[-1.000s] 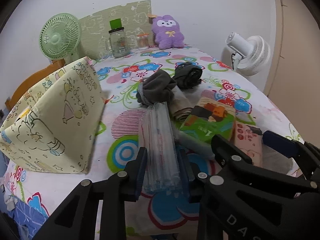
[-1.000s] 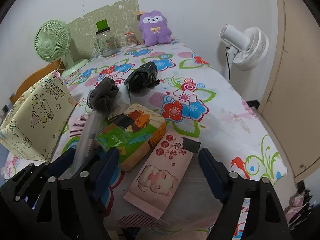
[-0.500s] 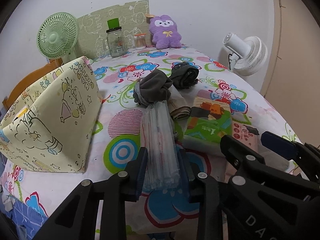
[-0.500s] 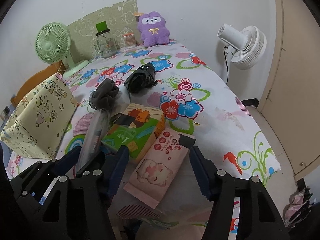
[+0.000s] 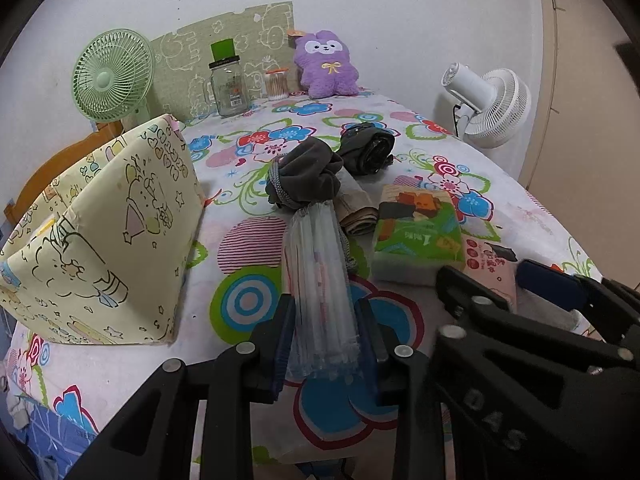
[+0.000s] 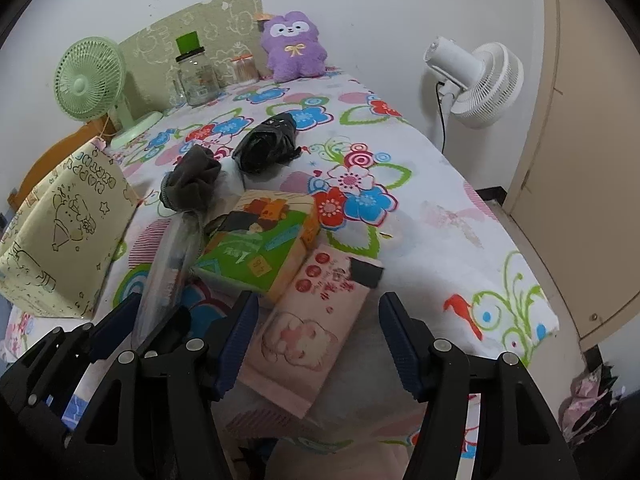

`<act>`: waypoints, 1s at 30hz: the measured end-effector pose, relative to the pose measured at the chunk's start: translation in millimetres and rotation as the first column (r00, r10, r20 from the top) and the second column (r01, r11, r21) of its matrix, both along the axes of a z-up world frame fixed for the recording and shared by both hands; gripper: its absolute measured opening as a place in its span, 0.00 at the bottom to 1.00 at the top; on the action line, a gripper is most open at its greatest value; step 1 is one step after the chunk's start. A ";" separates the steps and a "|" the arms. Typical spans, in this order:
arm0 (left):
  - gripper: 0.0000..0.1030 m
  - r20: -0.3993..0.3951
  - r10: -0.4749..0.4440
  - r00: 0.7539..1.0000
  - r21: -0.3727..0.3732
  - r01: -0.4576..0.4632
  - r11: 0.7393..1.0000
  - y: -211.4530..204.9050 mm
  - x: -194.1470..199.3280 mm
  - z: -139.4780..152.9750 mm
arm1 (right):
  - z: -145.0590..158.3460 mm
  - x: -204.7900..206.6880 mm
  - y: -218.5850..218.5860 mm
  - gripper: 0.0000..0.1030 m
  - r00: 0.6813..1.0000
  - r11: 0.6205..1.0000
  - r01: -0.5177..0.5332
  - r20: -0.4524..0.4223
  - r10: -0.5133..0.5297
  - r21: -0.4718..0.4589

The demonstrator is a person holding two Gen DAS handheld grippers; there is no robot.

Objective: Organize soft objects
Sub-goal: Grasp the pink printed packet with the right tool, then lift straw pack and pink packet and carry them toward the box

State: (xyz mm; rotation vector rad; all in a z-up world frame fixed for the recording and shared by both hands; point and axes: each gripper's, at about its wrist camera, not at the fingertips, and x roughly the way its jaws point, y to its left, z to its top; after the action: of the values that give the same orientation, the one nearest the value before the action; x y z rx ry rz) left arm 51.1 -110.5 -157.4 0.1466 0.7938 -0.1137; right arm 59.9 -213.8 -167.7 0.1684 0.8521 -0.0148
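Left claw [image 5: 324, 344], bottom centre of left wrist view, is clamped on the near end of a clear plastic pack [image 5: 318, 276] whose far end reaches a grey sock bundle [image 5: 306, 178]. Right claw [image 6: 316, 344], low in right wrist view, has jaws apart w/ a pink tissue pack [image 6: 312, 328] between them; whether the pads touch it can't be told. Just left of that lies a green tissue pack [image 6: 260, 248], overlapping its edge. Further up, a black sock roll [image 6: 268, 148] sits on the floral bed sheet [image 6: 440, 216]. Yellow cartoon-print fabric bin [image 5: 104, 236] stands mid-left; purple plush [image 5: 326, 64] at the wall, top centre.
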 end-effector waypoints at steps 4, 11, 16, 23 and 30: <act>0.29 -0.002 0.001 1.000 -0.002 -0.001 1.000 1.2 3.0 0.4 | -0.8 5.4 4.9 0.56 1.000 1.000 -0.006 0.011 0.006 -0.015; 0.25 -0.001 -0.011 1.000 -0.005 0.011 1.000 -0.9 5.0 2.1 | -1.4 8.0 3.2 0.40 1.000 1.000 -0.019 0.023 0.019 -0.020; 0.22 0.002 -0.005 1.000 -0.032 0.005 0.999 0.2 6.4 8.3 | 6.1 7.7 2.6 0.40 0.999 1.000 -0.020 0.041 0.020 -0.013; 0.20 0.033 0.011 0.999 -0.043 -0.010 0.999 2.1 7.2 26.6 | 24.5 7.6 3.7 0.40 0.997 1.000 -0.019 0.078 0.019 -0.010; 0.20 0.054 0.013 0.998 -0.056 -0.010 0.998 2.1 8.5 42.9 | 42.1 9.5 3.6 0.40 0.994 1.000 -0.024 0.102 0.025 -0.009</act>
State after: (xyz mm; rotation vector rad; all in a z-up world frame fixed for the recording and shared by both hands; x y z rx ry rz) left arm 59.6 -108.4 -114.6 0.0925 0.7368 -0.1205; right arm 69.4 -210.2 -125.5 0.1502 0.7515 0.0132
